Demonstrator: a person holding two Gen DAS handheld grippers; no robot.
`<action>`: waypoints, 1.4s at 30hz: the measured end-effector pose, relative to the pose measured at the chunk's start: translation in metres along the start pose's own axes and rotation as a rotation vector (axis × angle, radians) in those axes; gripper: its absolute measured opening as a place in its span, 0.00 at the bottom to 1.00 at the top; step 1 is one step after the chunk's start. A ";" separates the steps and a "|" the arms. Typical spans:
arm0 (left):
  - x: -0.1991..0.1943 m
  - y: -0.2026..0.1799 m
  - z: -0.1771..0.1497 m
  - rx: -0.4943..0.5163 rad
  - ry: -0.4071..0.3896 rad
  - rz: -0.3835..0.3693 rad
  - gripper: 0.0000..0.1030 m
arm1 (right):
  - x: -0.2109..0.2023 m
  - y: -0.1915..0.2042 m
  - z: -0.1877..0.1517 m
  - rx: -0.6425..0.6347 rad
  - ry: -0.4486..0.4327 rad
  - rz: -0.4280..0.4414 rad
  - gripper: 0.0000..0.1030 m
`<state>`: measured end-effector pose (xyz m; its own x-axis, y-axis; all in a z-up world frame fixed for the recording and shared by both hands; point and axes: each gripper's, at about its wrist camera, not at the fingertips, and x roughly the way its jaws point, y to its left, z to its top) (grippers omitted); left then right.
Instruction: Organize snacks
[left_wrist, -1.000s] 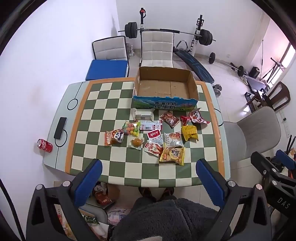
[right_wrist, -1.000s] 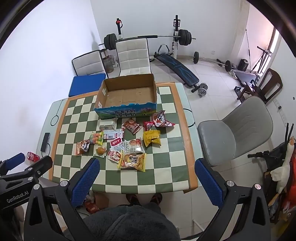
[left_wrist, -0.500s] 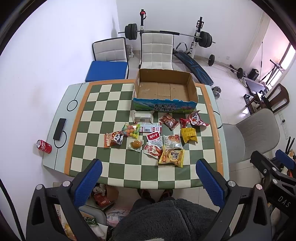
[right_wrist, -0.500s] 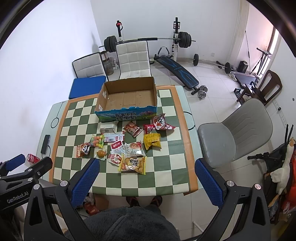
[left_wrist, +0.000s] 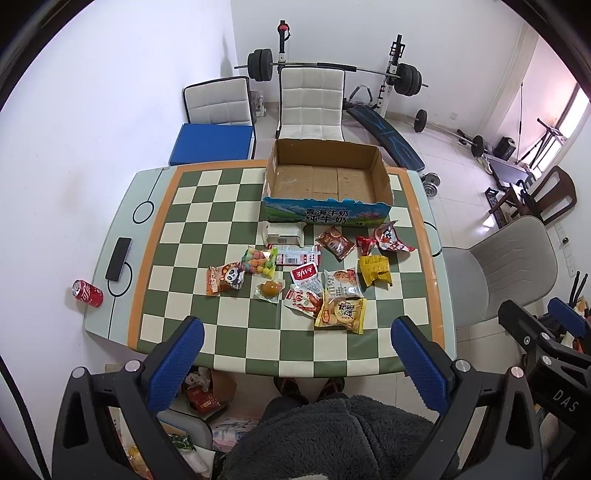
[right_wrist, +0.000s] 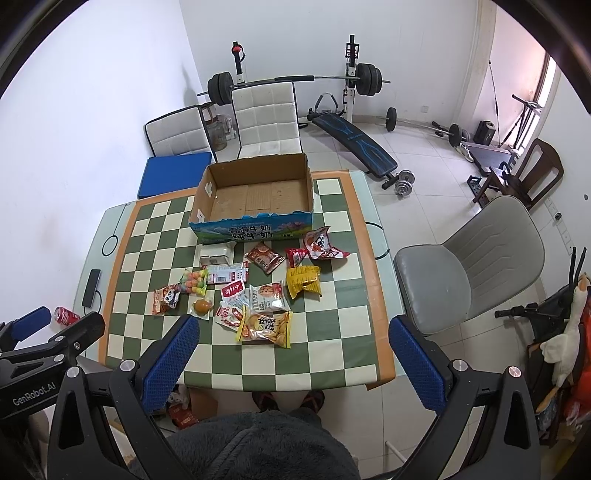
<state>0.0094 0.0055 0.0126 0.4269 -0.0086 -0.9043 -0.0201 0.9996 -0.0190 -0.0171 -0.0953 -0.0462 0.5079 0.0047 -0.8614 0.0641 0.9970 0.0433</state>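
Snack packets (left_wrist: 317, 273) lie scattered mid-worktop (left_wrist: 184, 206), just before the empty cardboard box (left_wrist: 325, 177), handy for loading. I hold left tongs (left_wrist: 295, 347) and right tongs (right_wrist: 291, 343) high, both released, holding nothing.

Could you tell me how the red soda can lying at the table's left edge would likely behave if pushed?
The soda can lies on its side, so it would probably roll. It sits near the table edge, so it might drop off. Its smooth metal may slip.
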 end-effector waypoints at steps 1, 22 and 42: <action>0.000 0.000 -0.001 -0.001 0.000 -0.002 1.00 | 0.000 0.000 0.000 0.000 -0.001 0.001 1.00; -0.004 -0.007 -0.001 -0.002 -0.006 -0.002 1.00 | -0.009 -0.001 0.005 -0.012 -0.015 0.004 1.00; -0.009 -0.010 0.000 -0.006 -0.017 -0.005 1.00 | -0.014 -0.003 0.008 -0.016 -0.026 0.014 1.00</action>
<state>0.0058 -0.0039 0.0212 0.4425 -0.0134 -0.8967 -0.0231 0.9994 -0.0263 -0.0177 -0.0993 -0.0300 0.5311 0.0170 -0.8471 0.0433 0.9979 0.0471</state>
